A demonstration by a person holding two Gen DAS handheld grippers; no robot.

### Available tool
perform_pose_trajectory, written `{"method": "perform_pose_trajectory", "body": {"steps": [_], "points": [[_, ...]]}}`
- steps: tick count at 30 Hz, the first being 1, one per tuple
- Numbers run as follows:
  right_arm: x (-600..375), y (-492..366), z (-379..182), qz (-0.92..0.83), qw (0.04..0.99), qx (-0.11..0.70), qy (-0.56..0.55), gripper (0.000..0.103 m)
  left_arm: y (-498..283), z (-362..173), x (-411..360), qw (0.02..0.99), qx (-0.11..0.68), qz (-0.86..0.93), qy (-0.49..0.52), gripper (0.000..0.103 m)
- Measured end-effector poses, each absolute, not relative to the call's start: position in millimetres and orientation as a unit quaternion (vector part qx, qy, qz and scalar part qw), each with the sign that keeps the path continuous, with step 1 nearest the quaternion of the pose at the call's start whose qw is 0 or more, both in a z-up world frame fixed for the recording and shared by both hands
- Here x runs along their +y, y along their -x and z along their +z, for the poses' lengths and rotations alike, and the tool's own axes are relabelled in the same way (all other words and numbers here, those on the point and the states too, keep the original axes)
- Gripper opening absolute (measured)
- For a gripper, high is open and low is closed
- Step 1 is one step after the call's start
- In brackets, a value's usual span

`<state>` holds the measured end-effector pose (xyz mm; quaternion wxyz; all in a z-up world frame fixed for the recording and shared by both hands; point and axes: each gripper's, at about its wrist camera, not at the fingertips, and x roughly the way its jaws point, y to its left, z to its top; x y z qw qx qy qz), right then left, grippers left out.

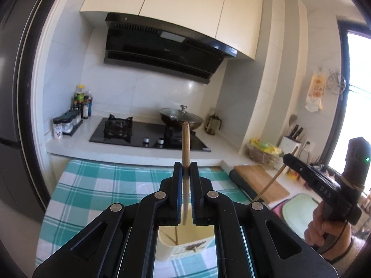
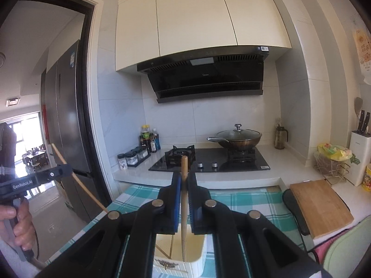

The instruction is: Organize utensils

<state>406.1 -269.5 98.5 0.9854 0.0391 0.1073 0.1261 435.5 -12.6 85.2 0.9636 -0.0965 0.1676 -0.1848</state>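
Each hand-held gripper — left [image 1: 186, 166], right [image 2: 184, 177] — is clamped on an upright chopstick [image 1: 185, 143], long axis vertical, directly above the cream holder [image 2: 178, 258] on the table [image 1: 97, 185]

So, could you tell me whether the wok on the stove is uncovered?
No, the wok has a glass lid on it.

You're working in a home kitchen, def. domestic. A black range hood [image 2: 206, 76] is hanging under cream wall cabinets [image 2: 197, 20], w/ a gas hob [image 2: 208, 159] sitting below it and a lidded wok [image 2: 236, 137] resting on the right burner. Sauce bottles [image 2: 149, 137] and spice jars [image 2: 132, 157] are lining the counter's left end. A knife block [image 2: 359, 157] and wooden cutting board [image 2: 321, 206] are sitting at right; a fridge [image 2: 67, 125] is standing beyond the doorway.
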Motion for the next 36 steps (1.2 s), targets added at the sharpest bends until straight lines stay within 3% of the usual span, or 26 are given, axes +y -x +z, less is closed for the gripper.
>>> {"method": "perform_pose_trajectory", "body": {"steps": [5,10,16,18,19,23,26,29,36], "points": [[-250,-442,65,0.122,0.986,0.112,-0.009,0.006,-487,30,-33,0.951,0.239,-0.167,0.103,0.005],[-240,-492,20,0.132,0.966,0.224,-0.019,0.006,-518,-15,-47,0.93,0.323,-0.154,0.086,0.004],[-233,-531,-17,0.143,0.937,0.314,-0.048,0.007,-532,-32,-68,0.919,0.362,-0.151,0.051,0.005],[-231,-533,-19,0.134,0.937,0.318,-0.059,0.027,-528,-30,-70,0.917,0.37,-0.143,0.037,0.013],[-232,-530,-17,0.132,0.938,0.314,-0.067,0.046,-522,-28,-67,0.916,0.372,-0.145,0.033,0.024],[-235,-495,-4,0.14,0.944,0.293,-0.065,0.048,-470,-26,-48,0.92,0.356,-0.161,-0.005,0.064],[-243,-460,-6,0.134,0.945,0.299,-0.017,0.048,-426,-50,-25,0.913,0.373,-0.163,-0.034,0.073],[-260,-414,-29,0.129,0.936,0.326,0.028,0.048,-386,-96,1,0.901,0.406,-0.149,-0.042,0.075],[-309,-319,-141,0.051,0.91,0.405,0.072,0.048,-327,-188,33,0.895,0.441,-0.069,0.002,0.075]]}}
